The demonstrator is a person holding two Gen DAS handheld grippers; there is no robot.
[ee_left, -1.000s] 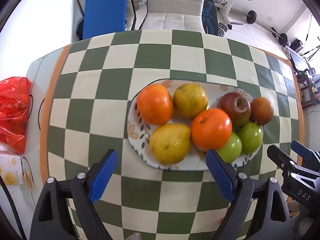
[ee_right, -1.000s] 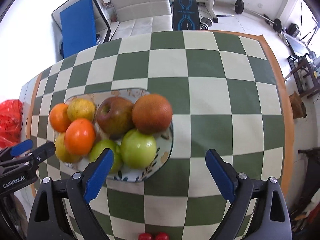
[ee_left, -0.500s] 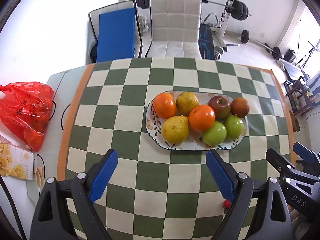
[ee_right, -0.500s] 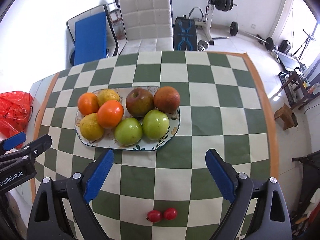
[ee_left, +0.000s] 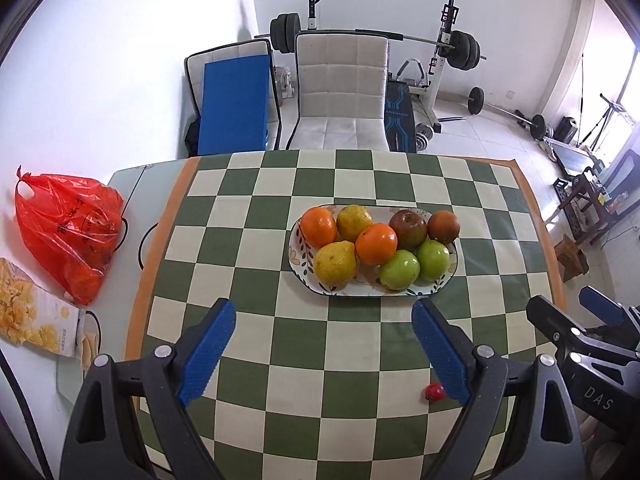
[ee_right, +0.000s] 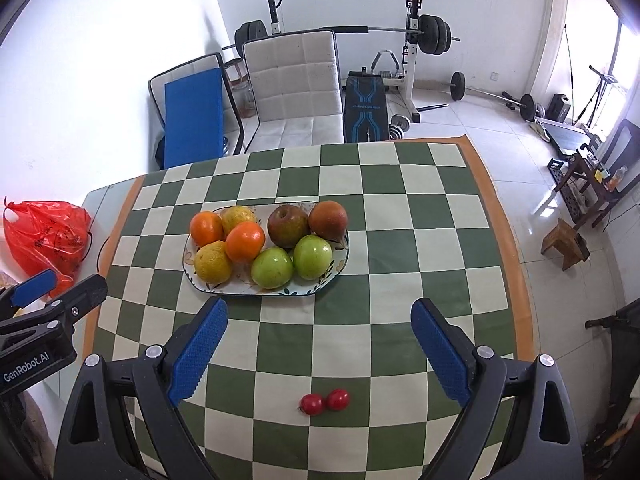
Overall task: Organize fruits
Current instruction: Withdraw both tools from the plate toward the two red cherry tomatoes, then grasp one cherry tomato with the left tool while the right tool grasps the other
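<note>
Both tools, left [ee_left: 320, 356] and right [ee_right: 318, 350], hang wide and empty above the bench [ee_right: 400, 280]. Fruits crowd the plate [ee_right: 340, 266]; two tomatoes [ee_right: 325, 401] lie loose nearby and could roll if nudged.

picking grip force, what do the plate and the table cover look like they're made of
Plate: looks like glazed ceramic, glossy white with painted leaves and a dark rim. Checkered table cover: probably vinyl or oilcloth, lying flat and smooth with a faint sheen; coated fabric is possible.

Both grippers (jaws wide) rose from plate [ee_left: 374, 298].
</note>
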